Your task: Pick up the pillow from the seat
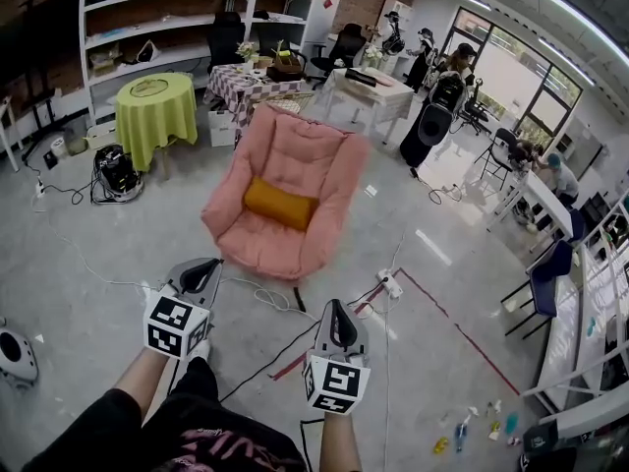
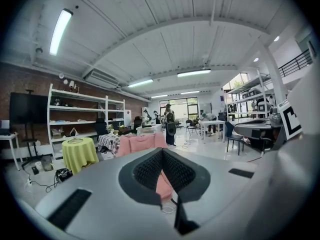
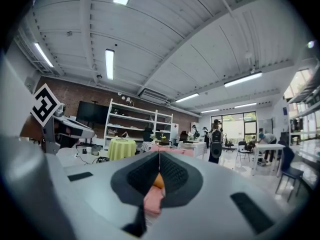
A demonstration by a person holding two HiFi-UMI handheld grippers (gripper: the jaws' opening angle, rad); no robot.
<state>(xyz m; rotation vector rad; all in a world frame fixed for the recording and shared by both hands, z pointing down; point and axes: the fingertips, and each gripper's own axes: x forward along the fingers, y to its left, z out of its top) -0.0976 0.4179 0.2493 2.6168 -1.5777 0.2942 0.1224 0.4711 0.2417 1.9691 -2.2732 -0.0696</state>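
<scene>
Orange pillow (image 1: 281,205): lay across seat of pink armchair (image 1: 313,150), against backrest, well apart from both grippers. Judged light, soft, squashy, not fragile; best pinched at a short end. Left gripper (image 1: 203,273), right gripper (image 1: 334,315): both closed, empty

This is a big open lab or workshop hall. The bare concrete floor (image 1: 88,264) carries loose cables (image 1: 260,298), a power strip (image 1: 390,283) and red tape lines (image 1: 462,337) at lower right. White open shelving (image 1: 162,23) lines a brick wall (image 1: 39,18) at upper left. The arched white ceiling (image 2: 165,39) has strip lights (image 2: 60,30). A person (image 1: 562,177) works at a desk (image 1: 539,197) near tall windows (image 1: 511,72) on the right. A pink armchair (image 1: 295,165) stands mid-floor.
</scene>
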